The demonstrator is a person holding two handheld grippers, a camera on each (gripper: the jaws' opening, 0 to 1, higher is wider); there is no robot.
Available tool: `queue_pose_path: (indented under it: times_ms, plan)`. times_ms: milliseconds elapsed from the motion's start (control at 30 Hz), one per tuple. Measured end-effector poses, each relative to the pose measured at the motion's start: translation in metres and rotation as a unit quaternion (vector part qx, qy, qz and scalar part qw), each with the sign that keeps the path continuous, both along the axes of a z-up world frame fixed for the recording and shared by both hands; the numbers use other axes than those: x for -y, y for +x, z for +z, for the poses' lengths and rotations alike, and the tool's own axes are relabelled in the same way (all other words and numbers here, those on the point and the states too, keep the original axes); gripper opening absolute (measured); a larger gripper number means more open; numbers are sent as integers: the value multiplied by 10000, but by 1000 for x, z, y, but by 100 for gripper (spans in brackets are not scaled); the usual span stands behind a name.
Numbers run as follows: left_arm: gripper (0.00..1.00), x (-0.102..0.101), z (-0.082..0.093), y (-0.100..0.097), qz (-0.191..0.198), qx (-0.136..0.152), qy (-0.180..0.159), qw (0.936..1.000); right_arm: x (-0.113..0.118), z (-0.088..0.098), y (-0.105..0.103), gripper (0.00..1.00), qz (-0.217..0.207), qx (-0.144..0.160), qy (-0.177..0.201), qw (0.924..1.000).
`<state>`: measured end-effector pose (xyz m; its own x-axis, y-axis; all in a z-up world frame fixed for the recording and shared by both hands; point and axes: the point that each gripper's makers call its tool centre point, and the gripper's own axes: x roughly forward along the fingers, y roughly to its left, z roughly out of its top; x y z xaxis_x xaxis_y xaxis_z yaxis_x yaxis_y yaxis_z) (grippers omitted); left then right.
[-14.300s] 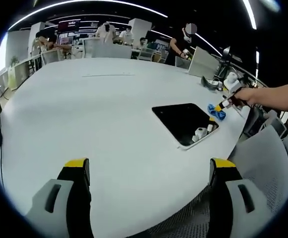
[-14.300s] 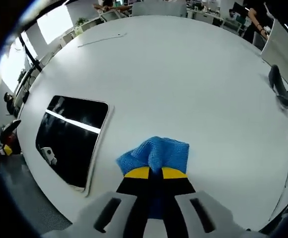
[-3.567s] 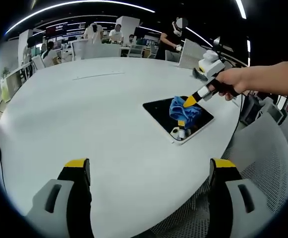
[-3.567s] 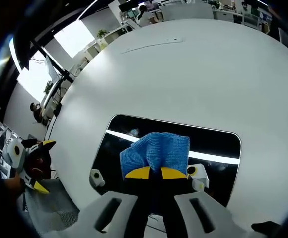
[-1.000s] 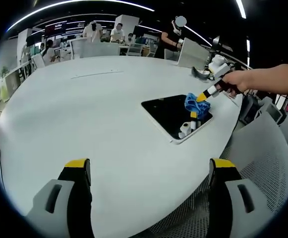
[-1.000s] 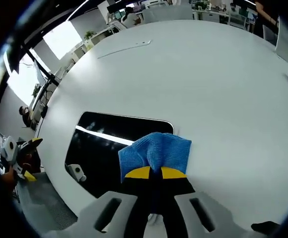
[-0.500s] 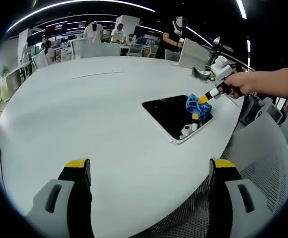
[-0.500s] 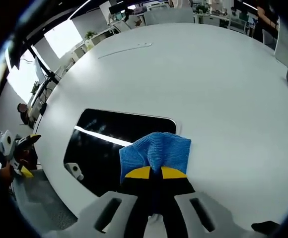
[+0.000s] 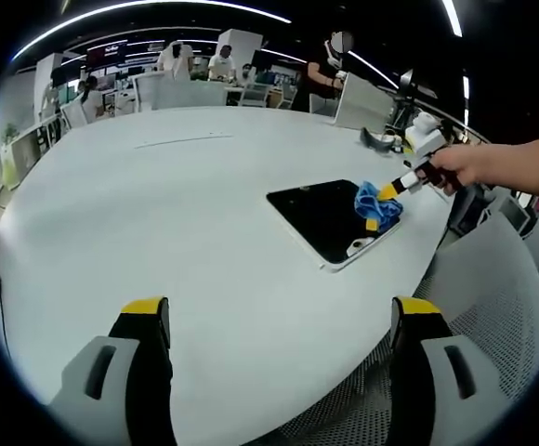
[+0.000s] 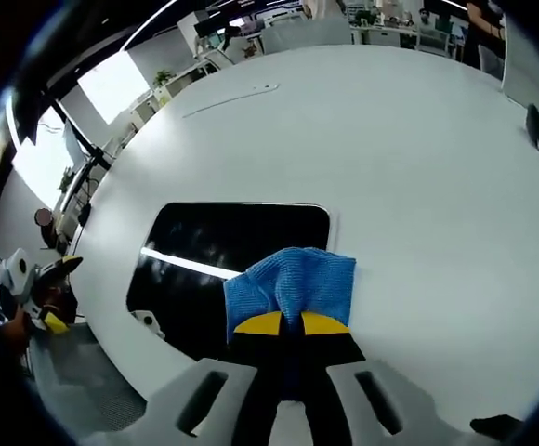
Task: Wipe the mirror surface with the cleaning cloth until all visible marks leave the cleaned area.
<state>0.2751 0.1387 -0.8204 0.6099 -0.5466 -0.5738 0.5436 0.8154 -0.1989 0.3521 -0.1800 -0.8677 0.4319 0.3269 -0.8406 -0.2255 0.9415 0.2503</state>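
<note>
- the right gripper (image 10: 291,322), low in the middle of the right gripper view, has its yellow-tipped jaws pressed together on the blue cleaning cloth (image 10: 291,283).
- the cloth sits at the lower right edge of the dark mirror (image 10: 223,251), which lies flat on the white table (image 10: 390,167) left of centre.
- in the left gripper view the mirror (image 9: 321,212) is right of centre, with the cloth (image 9: 377,202) on its right end.
- the left gripper (image 9: 279,316), along the bottom, has its jaws spread wide with nothing between them.
</note>
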Motion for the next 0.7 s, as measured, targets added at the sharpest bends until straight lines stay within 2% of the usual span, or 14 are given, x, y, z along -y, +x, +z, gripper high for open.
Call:
queue_pose_path:
  times_ms: [233,700]
  plan:
    - [98,0,0,0,10,-9,-8,10000,1,0,-9,0,-133,-14,113,9998]
    - [98,-1,0,0,20,8,4,10000,0,0,-32,0,-73,-92,168,9998]
